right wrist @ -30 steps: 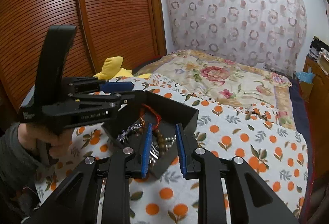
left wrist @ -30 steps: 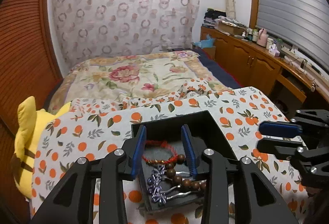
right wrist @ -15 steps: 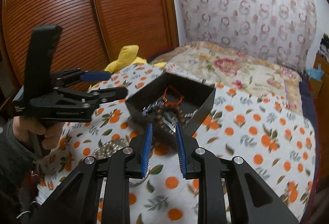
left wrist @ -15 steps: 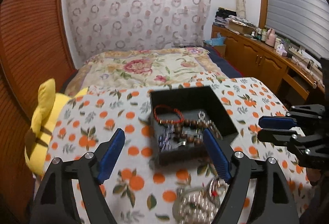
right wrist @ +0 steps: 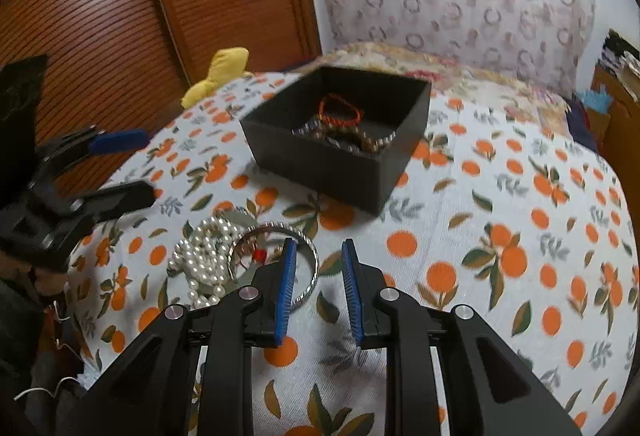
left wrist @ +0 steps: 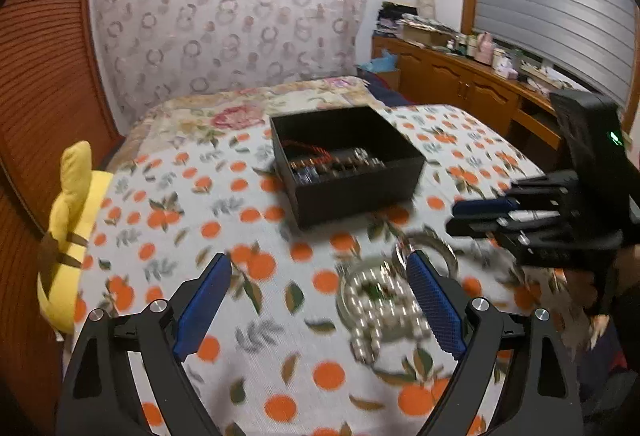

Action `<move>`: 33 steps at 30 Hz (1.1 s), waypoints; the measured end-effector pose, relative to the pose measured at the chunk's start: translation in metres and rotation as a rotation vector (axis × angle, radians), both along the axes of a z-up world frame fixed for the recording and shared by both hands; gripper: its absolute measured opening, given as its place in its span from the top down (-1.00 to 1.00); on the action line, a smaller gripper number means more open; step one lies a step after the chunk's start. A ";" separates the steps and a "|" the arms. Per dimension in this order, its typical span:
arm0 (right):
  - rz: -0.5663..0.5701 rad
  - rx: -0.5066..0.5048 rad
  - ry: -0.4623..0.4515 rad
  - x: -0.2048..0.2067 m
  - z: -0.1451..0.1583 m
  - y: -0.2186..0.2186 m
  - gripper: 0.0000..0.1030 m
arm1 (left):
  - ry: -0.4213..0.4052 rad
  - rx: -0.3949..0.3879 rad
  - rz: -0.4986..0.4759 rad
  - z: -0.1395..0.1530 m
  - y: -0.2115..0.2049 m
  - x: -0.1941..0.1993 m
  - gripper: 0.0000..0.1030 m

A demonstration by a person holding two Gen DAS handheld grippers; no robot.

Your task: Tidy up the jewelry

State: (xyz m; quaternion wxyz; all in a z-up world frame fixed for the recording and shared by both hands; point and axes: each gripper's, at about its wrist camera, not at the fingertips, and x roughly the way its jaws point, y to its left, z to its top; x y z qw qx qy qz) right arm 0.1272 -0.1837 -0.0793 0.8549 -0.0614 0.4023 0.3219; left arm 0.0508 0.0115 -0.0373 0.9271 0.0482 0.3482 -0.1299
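Left wrist view: the left gripper is spread wide, nothing held; a pearl necklace is seen just inside its right finger; a black box of bracelets lies ahead; the right gripper is parted narrowly, empty, a silver bangle beside its left finger.

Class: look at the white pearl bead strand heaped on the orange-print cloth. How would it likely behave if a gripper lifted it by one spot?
The white pearl bead strand lies in a loose, folded heap, so it is probably floppy and would dangle. Its round, glossy beads look slippery between fingers. It touches the silver metal bangle, so lifting may drag that along.
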 end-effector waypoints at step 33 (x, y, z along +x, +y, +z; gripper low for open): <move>-0.043 -0.118 -0.003 0.003 -0.023 0.017 0.56 | 0.149 -0.074 -0.074 -0.041 -0.010 -0.014 0.77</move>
